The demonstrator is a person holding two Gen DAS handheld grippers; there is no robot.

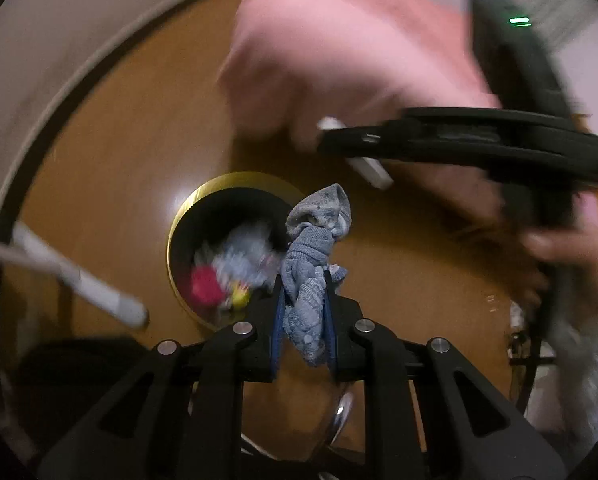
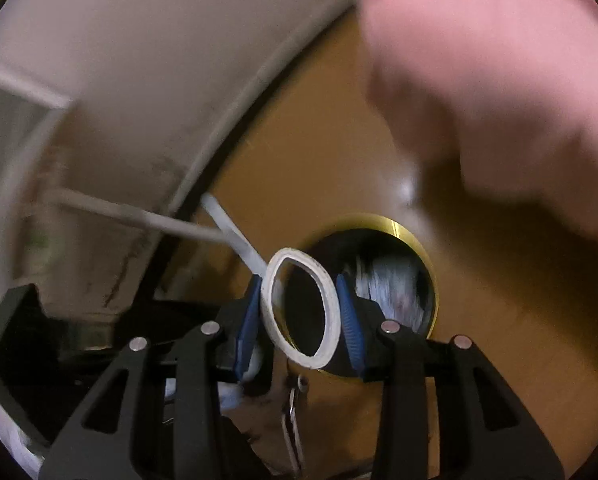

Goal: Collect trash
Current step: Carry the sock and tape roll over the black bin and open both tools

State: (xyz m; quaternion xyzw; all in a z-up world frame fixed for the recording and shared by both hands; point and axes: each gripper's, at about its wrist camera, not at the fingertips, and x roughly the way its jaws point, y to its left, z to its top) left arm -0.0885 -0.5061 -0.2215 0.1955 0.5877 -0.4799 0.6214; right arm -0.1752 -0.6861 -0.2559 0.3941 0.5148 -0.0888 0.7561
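Observation:
My left gripper [image 1: 303,312] is shut on a crumpled grey-blue rag [image 1: 315,256], held just right of a round gold-rimmed bin opening [image 1: 179,216] in the brown surface [image 1: 119,152]. Blurred trash [image 1: 227,276], red, yellow and pale, lies inside the bin. My right gripper [image 2: 299,312] is shut on a squashed white ring [image 2: 331,300], like an empty tape roll, above the same bin opening [image 2: 419,244]. The right gripper also shows in the left wrist view [image 1: 359,148], above the bin with the white ring [image 1: 369,168] in it.
A person in a pink top [image 1: 339,40] leans over the brown surface. A pale wall [image 2: 139,60] borders it on the left. A white stick-like object [image 1: 79,276] lies left of the bin. A metal object [image 1: 341,412] hangs below my left gripper.

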